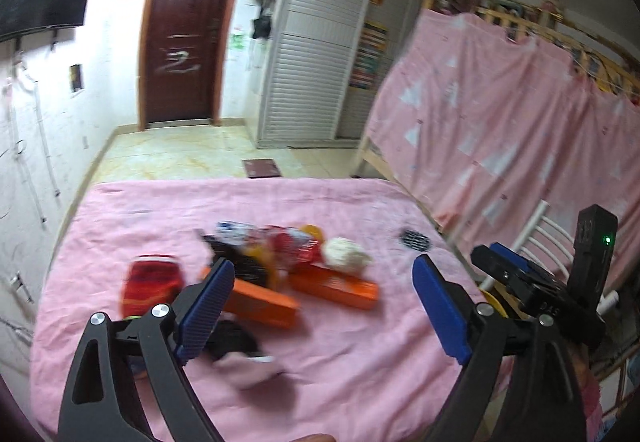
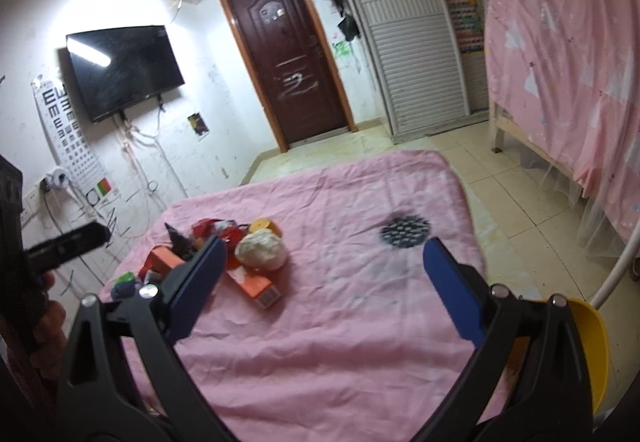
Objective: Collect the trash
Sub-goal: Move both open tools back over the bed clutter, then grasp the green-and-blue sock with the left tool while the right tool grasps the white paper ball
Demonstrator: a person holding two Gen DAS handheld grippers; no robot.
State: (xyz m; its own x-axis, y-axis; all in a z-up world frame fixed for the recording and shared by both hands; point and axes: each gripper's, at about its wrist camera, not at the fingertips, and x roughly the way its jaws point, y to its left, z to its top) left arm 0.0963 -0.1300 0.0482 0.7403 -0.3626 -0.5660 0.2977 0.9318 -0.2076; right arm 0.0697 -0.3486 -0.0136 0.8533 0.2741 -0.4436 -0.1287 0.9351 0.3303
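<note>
Both tongs empty, trash pile ahead

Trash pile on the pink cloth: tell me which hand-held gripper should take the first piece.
Left, probably. The left hand-held gripper is open with the orange cardboard box right at its fingers. The right hand-held gripper, also open, faces mostly bare pink cloth; the pile lies off to its left.

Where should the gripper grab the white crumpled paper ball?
Probably across the white paper ball's round middle, coming from above or the open near-right side. It sits on top of an orange box, and other trash crowds its left. It looks soft, so it should squash between the pads.
</note>
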